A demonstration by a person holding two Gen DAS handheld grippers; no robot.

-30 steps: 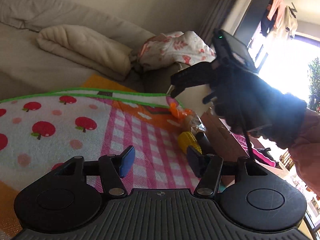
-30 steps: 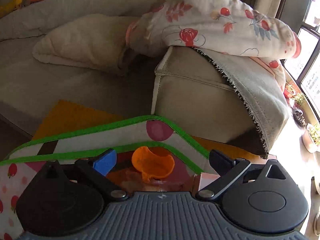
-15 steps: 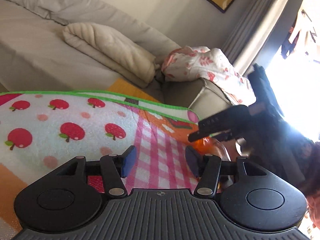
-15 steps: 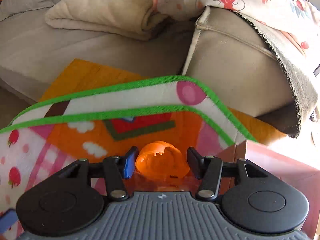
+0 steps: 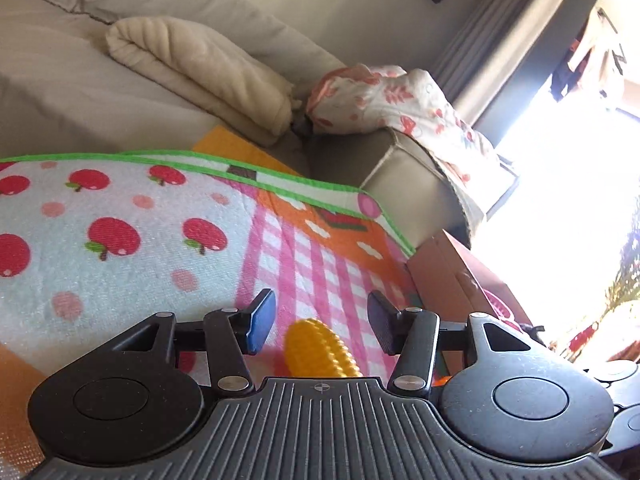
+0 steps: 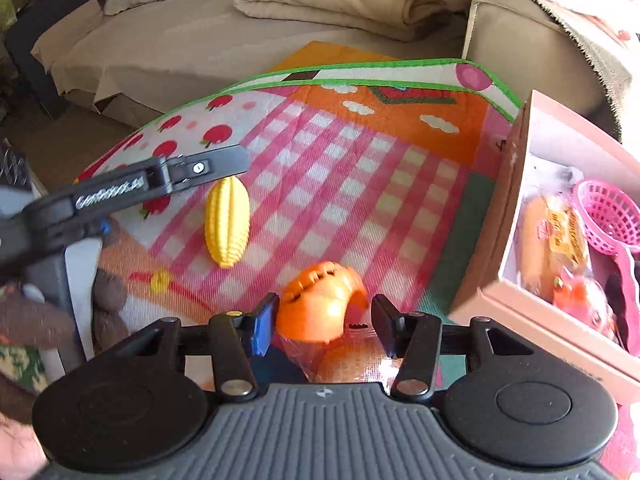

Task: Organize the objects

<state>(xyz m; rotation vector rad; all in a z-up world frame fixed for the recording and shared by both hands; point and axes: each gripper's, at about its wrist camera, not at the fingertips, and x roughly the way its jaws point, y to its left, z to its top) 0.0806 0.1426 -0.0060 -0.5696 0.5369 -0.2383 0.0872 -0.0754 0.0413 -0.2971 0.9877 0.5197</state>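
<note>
A yellow toy corn (image 6: 227, 222) lies on the patterned play mat (image 6: 340, 160). My left gripper (image 5: 320, 322) hovers low over the corn (image 5: 320, 350), which shows between its fingers. The jaws are closing and the pads stand clear of the corn. One left finger (image 6: 208, 166) reaches over the corn's top end. My right gripper (image 6: 324, 320) is shut on an orange plastic toy (image 6: 320, 304) in a clear wrapper, held above the mat just left of the pink cardboard box (image 6: 516, 184).
The box holds a pink basket (image 6: 608, 216), a wrapped bun (image 6: 552, 236) and another orange toy (image 6: 580, 292). A beige sofa (image 5: 80, 92) with a folded blanket (image 5: 208, 76) and floral cloth (image 5: 392, 100) borders the mat's far edge. A brown plush (image 6: 108, 304) lies at the left.
My right gripper shut on the orange toy and swung it from the mat's far corner to beside the box. It left the left wrist view. My left gripper narrowed and now straddles the corn.
</note>
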